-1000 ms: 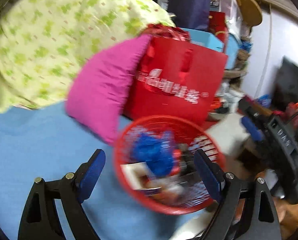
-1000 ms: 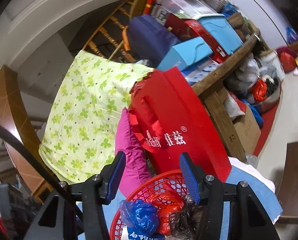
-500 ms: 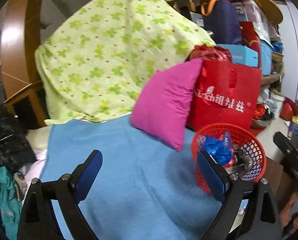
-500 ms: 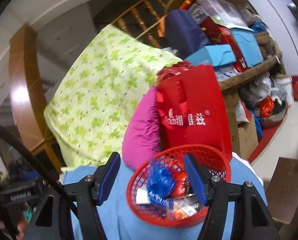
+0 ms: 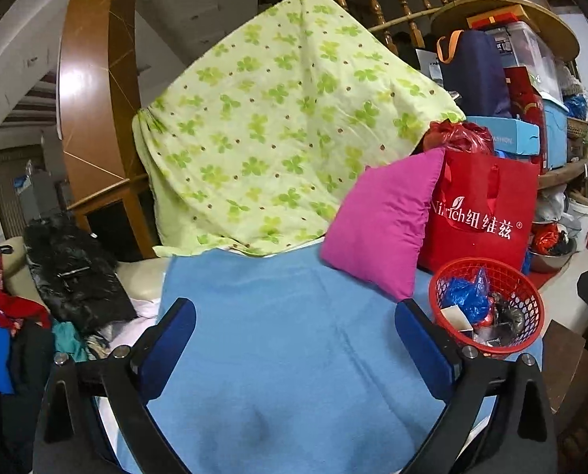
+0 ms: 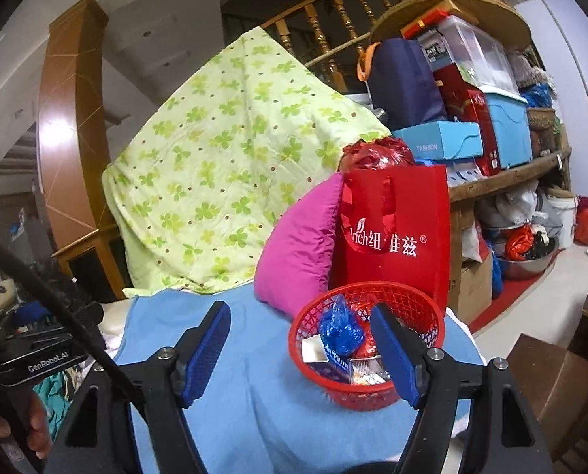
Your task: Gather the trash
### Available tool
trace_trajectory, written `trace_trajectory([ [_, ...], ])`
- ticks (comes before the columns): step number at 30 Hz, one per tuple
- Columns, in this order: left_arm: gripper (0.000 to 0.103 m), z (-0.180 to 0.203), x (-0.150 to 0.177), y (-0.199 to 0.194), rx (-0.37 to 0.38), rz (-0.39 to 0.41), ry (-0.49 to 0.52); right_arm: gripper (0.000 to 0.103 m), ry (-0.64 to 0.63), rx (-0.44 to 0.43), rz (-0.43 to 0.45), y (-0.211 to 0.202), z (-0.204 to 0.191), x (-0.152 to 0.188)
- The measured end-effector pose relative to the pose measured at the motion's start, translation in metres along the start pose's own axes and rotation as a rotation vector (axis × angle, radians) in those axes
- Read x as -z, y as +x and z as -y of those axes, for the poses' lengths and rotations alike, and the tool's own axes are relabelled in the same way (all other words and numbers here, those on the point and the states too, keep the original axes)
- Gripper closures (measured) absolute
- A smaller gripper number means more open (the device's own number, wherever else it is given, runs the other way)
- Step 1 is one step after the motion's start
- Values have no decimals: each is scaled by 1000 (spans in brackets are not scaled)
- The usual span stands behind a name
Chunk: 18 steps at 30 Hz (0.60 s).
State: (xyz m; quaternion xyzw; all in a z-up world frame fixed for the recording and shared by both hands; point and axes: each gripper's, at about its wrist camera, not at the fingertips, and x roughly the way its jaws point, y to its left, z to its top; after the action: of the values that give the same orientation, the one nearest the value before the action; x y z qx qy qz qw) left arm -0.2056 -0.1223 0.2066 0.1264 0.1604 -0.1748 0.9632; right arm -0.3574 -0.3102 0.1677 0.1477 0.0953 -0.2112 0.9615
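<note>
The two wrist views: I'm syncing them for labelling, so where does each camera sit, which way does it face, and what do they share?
Left wrist: on the left tool, facing the blue blanket; its open fingers show.
Right wrist: on the right tool, facing the red basket; open fingers and a hand show.
Shared: basket, magenta pillow, red bag.

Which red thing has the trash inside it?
The round red basket with holes, sitting on the blue blanket. The red bag behind it is tall and flat with white writing, and stands beside the pink pillow.

Dim indoor light — fisheye-warped edges
</note>
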Motion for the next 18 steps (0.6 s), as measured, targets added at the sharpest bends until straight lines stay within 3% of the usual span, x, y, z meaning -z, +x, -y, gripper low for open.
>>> trace_trajectory([
  [7,2,-18,0,-22,6,-6,-38,24,-60,-19,8,-30,-21,-6],
  [18,2,-34,3,-40,-34,4,-49,24,-130,-41,-48,-31,-53,4],
])
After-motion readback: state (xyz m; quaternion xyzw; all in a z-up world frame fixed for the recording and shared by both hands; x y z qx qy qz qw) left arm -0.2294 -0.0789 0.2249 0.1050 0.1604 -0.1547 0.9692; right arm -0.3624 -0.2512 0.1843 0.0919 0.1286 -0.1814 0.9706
